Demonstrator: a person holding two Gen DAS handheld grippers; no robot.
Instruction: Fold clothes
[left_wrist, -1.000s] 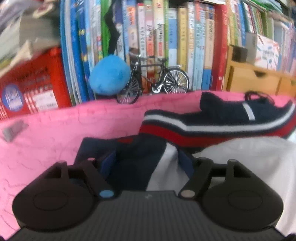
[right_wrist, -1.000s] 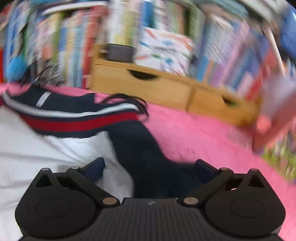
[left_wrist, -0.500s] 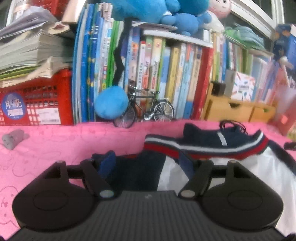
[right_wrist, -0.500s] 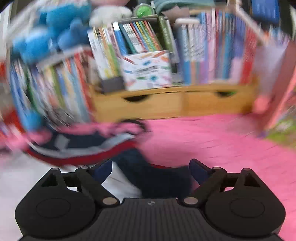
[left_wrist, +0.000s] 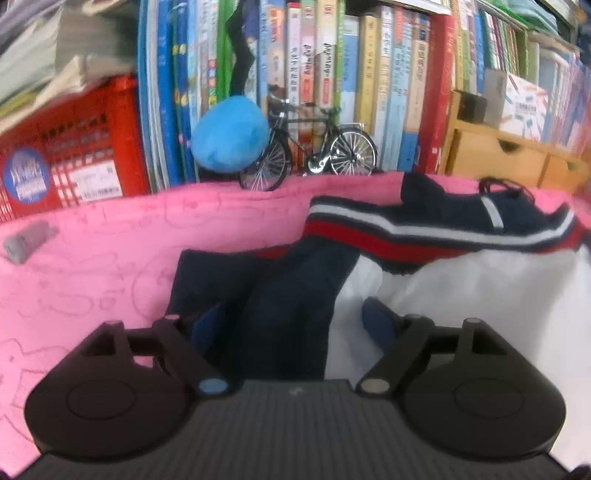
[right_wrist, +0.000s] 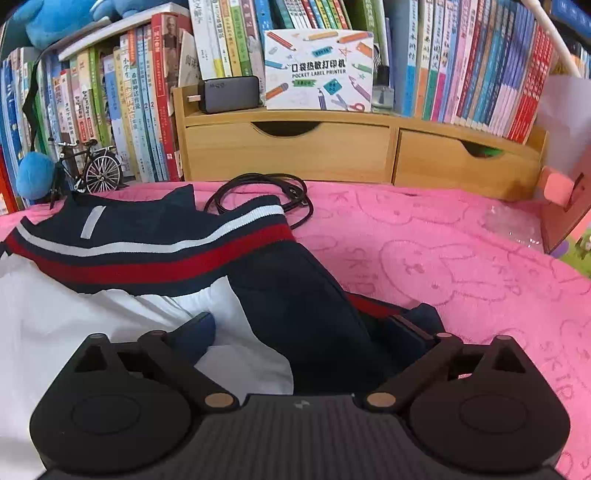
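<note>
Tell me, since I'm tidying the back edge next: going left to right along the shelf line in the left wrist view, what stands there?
Red crate → blue plush ball → model bicycle → wooden drawer unit.

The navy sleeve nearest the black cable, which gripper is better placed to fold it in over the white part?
Right. The right gripper is open with that navy sleeve lying between its fingers, just below the black cable. The left gripper straddles the opposite sleeve, at the shirt's far side.
</note>
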